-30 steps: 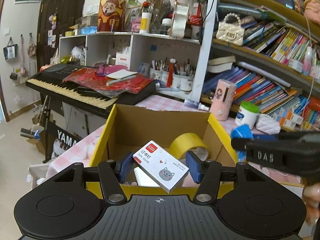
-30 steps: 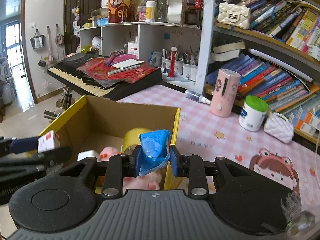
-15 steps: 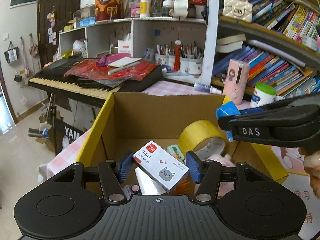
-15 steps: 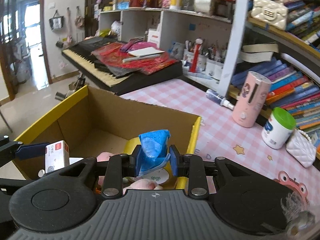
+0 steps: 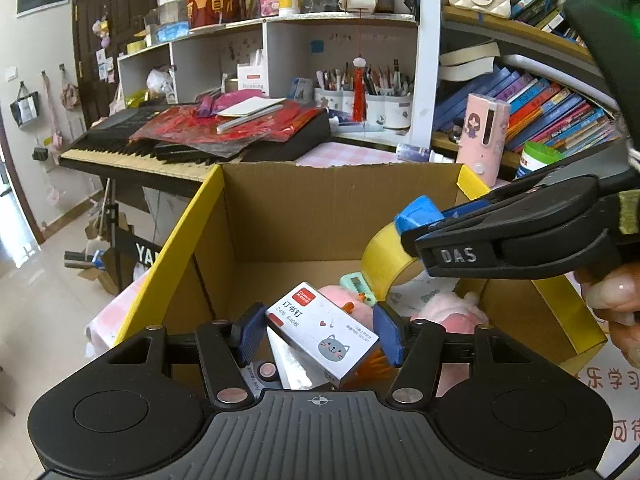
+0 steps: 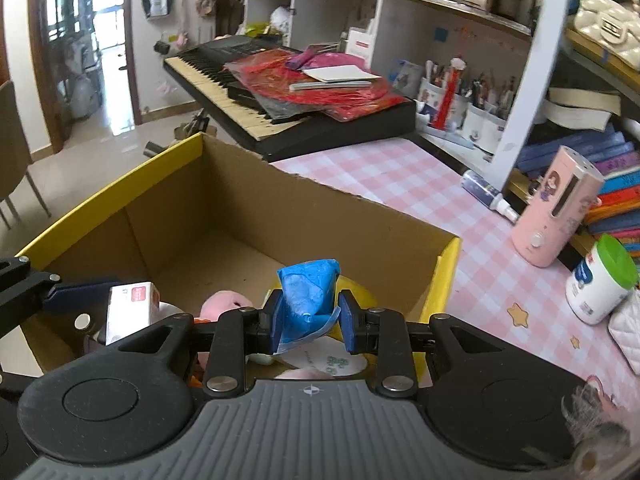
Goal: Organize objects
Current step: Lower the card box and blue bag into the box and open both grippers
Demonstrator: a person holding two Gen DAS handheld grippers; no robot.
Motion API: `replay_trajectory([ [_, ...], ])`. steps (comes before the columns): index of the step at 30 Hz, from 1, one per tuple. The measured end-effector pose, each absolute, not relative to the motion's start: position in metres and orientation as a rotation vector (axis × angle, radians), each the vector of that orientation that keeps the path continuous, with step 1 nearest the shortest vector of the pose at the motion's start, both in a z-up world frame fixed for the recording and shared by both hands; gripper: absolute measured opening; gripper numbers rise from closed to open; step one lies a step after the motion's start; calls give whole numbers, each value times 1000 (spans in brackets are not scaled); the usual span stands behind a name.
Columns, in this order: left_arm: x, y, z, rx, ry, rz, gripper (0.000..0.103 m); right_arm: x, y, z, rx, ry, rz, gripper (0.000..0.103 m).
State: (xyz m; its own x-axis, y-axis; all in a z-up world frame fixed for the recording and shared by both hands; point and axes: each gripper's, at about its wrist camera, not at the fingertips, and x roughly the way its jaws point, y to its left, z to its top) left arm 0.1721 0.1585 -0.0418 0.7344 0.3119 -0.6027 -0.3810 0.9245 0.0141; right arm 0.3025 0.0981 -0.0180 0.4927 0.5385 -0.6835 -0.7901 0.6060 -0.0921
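Observation:
My left gripper (image 5: 318, 338) is shut on a white staple box with a grey cat (image 5: 324, 332), held over the near end of the open cardboard box (image 5: 340, 200). The staple box also shows in the right wrist view (image 6: 130, 308). My right gripper (image 6: 308, 322) is shut on a crumpled blue packet (image 6: 308, 292), over the box's right side; the packet (image 5: 416, 212) pokes out of that gripper in the left wrist view. Inside the box lie a yellow tape roll (image 5: 384, 256), a pink plush toy (image 5: 448, 308) and other small items.
The box stands on a pink checked tablecloth (image 6: 420, 184). To its right are a pink cylinder device (image 6: 556, 208), a white jar with a green lid (image 6: 600, 280) and a spray bottle (image 6: 484, 194). A keyboard (image 6: 256, 92) and bookshelves lie behind.
Both grippers have moved forward and lower over the box with their items still held. The right gripper now reaches further across the box's right side.

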Motion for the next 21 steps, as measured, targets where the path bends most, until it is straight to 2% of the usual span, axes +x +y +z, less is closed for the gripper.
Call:
replay_trajectory([
  [5,168,155,-39,-98,612,388,74,304,108,-20,-459,660,866,27],
  [10,164,150,-36,-99,600,384,82,303,119,-22,-506,653,899,27],
  [21,154,150,-33,-133,585,393,84,294,142,-36,-677,668,974,28],
])
